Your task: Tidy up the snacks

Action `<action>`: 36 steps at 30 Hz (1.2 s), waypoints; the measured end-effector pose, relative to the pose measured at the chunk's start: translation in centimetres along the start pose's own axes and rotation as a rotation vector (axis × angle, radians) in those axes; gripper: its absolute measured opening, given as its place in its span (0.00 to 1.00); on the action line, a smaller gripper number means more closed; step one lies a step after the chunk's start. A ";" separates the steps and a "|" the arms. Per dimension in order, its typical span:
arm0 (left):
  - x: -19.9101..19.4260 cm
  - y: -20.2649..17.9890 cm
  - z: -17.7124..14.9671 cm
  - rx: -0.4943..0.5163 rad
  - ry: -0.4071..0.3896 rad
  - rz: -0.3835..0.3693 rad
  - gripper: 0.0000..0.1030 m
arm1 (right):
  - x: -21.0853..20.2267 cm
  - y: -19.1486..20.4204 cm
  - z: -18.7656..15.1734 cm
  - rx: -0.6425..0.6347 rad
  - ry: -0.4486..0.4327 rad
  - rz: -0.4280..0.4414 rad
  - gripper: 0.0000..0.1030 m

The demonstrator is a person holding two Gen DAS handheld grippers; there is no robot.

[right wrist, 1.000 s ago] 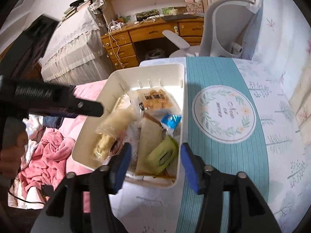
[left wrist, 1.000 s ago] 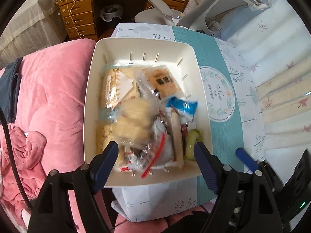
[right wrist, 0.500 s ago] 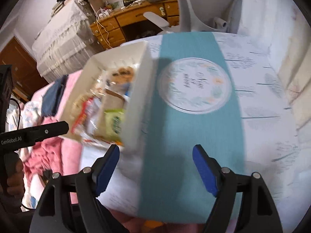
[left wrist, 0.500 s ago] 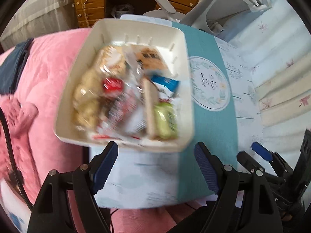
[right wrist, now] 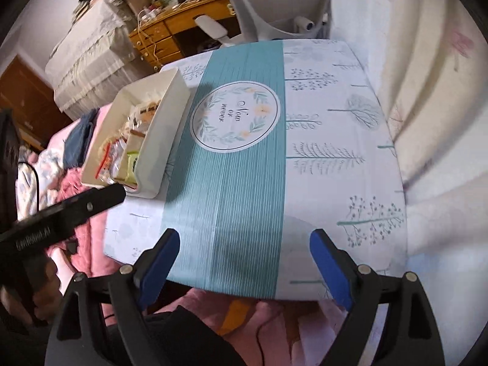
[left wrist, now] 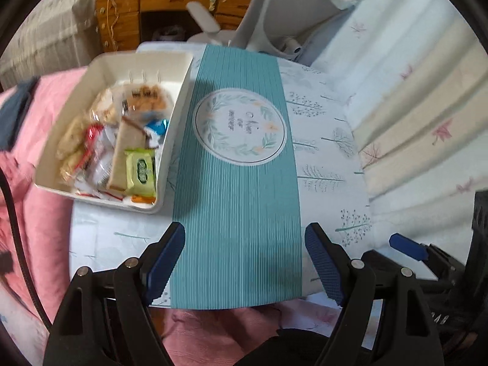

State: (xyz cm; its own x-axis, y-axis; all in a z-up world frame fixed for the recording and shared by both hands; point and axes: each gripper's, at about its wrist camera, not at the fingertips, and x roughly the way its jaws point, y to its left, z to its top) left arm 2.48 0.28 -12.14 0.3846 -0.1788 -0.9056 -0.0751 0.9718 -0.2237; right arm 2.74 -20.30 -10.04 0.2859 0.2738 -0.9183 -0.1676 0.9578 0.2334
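A white basket (left wrist: 180, 113) sits on the left edge of a small table and holds several wrapped snacks. Among them are a green packet (left wrist: 140, 170), a beige bar (left wrist: 122, 152), a blue wrapper (left wrist: 157, 126) and a cookie pack (left wrist: 146, 97). My left gripper (left wrist: 244, 262) hangs open over the teal runner (left wrist: 238, 213), to the right of the basket, with nothing between its jaws. My right gripper (right wrist: 244, 268) is over the table's near edge, its jaws opening and empty. The right wrist view shows the basket (right wrist: 161, 140) at the left.
The tablecloth (right wrist: 335, 152) is white with tree prints and has a round emblem (right wrist: 235, 116) on the runner. Pink bedding (left wrist: 39, 228) lies left of and below the table. A white chair (left wrist: 289, 15) and a wooden desk (left wrist: 170, 0) stand behind. Curtains (left wrist: 427, 122) hang at the right.
Both grippers have swung right, away from above the basket and over the teal runner. The right jaws have spread much wider. The basket now sits at the left of both views.
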 end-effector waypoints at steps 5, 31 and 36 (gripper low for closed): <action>-3.0 -0.9 0.8 0.032 -0.018 0.036 0.77 | -1.4 -0.2 0.2 0.045 0.019 0.036 0.86; -10.1 -3.5 -2.6 0.018 -0.230 0.229 0.99 | -6.4 2.4 -3.1 0.011 -0.072 -0.023 1.00; -10.0 -4.3 -2.9 0.012 -0.230 0.258 0.99 | -6.5 2.1 -3.0 -0.005 -0.080 -0.007 1.00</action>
State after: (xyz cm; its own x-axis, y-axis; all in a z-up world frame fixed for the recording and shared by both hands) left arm -3.71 -2.58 -3.12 0.5516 0.1112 -0.8266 -0.1867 0.9824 0.0076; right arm -2.27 -20.38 -4.55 0.3615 0.2734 -0.8914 -0.1700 0.9593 0.2253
